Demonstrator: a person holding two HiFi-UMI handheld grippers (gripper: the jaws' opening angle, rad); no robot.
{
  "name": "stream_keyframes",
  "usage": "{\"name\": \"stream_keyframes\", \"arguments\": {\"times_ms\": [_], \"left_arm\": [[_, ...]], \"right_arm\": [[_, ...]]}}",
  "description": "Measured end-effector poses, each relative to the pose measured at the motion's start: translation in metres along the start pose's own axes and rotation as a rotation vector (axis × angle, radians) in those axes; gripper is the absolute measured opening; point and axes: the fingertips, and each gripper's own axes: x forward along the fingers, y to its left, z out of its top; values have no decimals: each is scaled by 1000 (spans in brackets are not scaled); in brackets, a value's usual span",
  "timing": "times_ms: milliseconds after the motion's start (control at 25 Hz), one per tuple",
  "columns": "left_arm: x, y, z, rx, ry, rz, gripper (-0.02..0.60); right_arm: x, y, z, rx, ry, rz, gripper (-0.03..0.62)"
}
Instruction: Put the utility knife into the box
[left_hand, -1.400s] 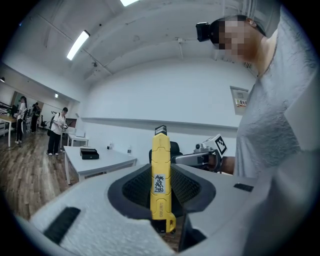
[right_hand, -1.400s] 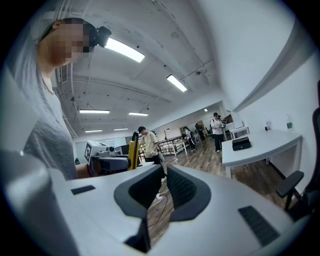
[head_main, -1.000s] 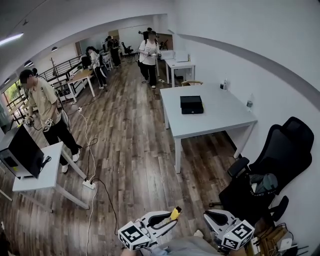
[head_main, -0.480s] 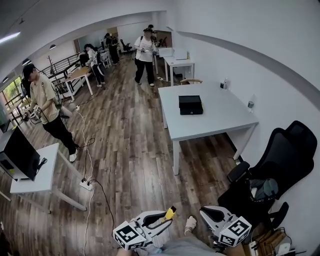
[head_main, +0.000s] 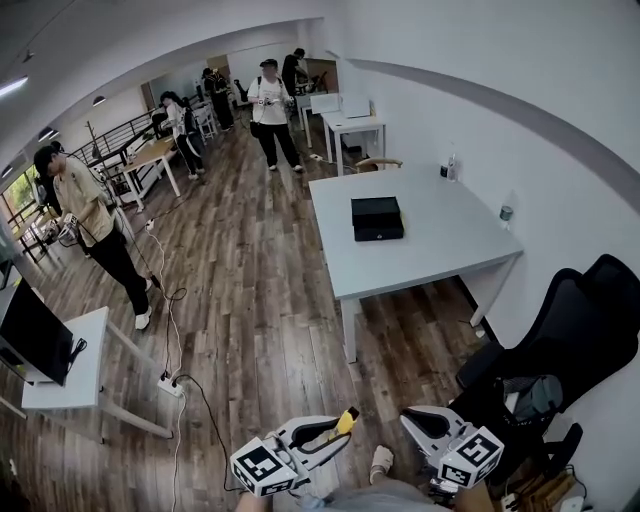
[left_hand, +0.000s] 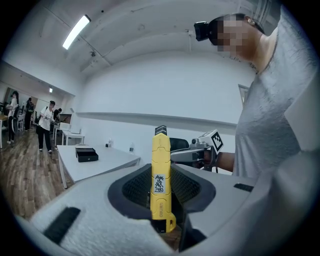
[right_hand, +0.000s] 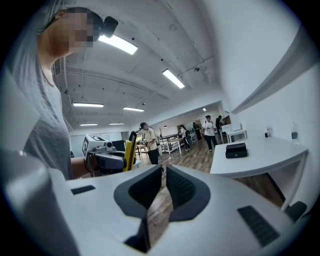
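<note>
A yellow utility knife (left_hand: 160, 185) stands upright between the jaws of my left gripper (left_hand: 161, 167), which is shut on it; its dark tip pokes out above the pads. In the head view that left gripper (head_main: 343, 424) is at the bottom, the knife (head_main: 347, 421) showing at its tip. My right gripper (head_main: 414, 419) is beside it, jaws together with nothing between them (right_hand: 163, 169). The black box (head_main: 378, 218) lies closed on the grey table (head_main: 440, 250), well ahead of both grippers. It also shows small as the box (left_hand: 87, 154) and the box (right_hand: 236, 149).
Black office chairs (head_main: 560, 350) stand to the right, near the white wall. A power strip and cable (head_main: 170, 385) lie on the wood floor at left by a white desk with a monitor (head_main: 35, 335). Several people (head_main: 85, 215) stand farther back.
Both grippers have travelled forward with the knife. The grey table and black box now sit nearer and larger in the head view. People in the background have walked a little.
</note>
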Motion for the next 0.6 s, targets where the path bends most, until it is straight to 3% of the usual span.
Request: {"name": "stream_keyframes", "arguments": {"times_ms": [600], "left_arm": [[86,69,35,9,19,-28,124]], "right_arm": [[15,-104,35,20,-14,-41,35]]}}
